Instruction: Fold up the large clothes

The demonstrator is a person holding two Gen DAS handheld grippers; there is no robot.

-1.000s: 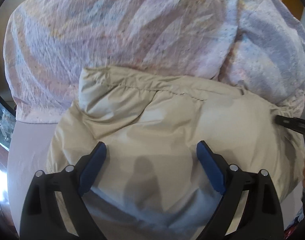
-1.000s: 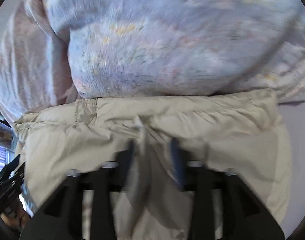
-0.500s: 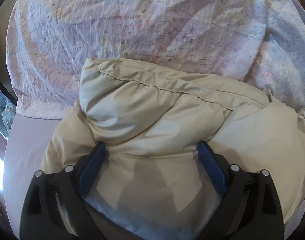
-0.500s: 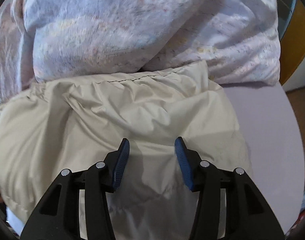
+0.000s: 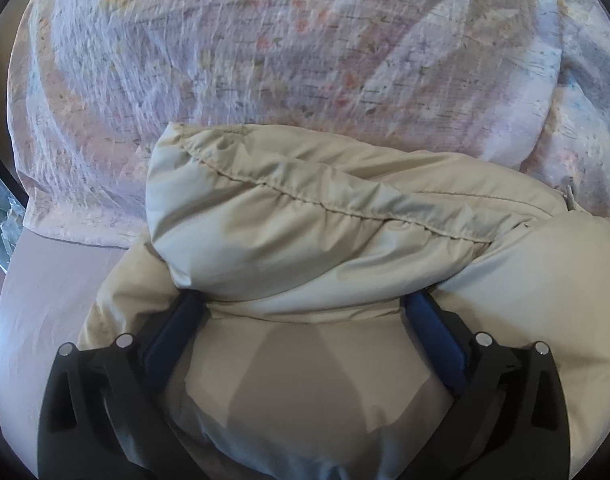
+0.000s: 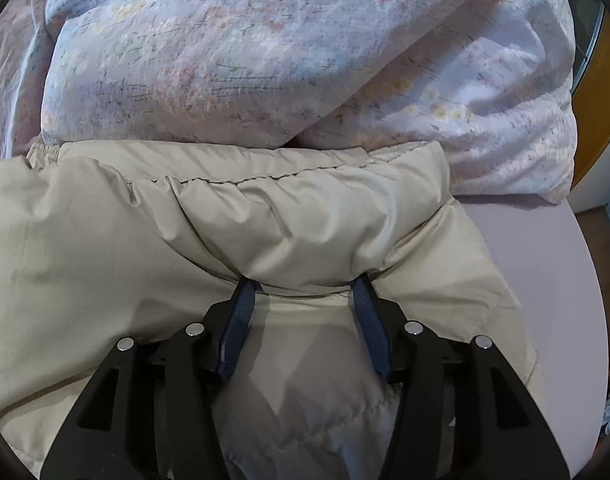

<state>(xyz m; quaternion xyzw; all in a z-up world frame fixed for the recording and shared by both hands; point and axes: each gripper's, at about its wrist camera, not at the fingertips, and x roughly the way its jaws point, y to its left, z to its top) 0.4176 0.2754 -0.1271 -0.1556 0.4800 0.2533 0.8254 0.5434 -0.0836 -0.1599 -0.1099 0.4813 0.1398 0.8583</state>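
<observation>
My left gripper point(image 5: 305, 312) has just been opening wide and my right gripper point(image 6: 305, 292) stands half open, both astride folds of the beige puffer jacket point(image 5: 325, 232) on the bed beside the floral duvet point(image 5: 265, 48), neither visibly clenched; it looks light, soft and slippery, so I would pinch its stitched seam.

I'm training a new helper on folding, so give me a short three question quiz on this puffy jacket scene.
1. True or false: the beige puffy jacket lies in front of a floral duvet.
2. Which hand-held gripper stands wider, left or right?
3. Multiple choice: the sheet under the jacket is A green, B pale lilac, C black.

Key: 1 true. 2 left. 3 B.
</observation>
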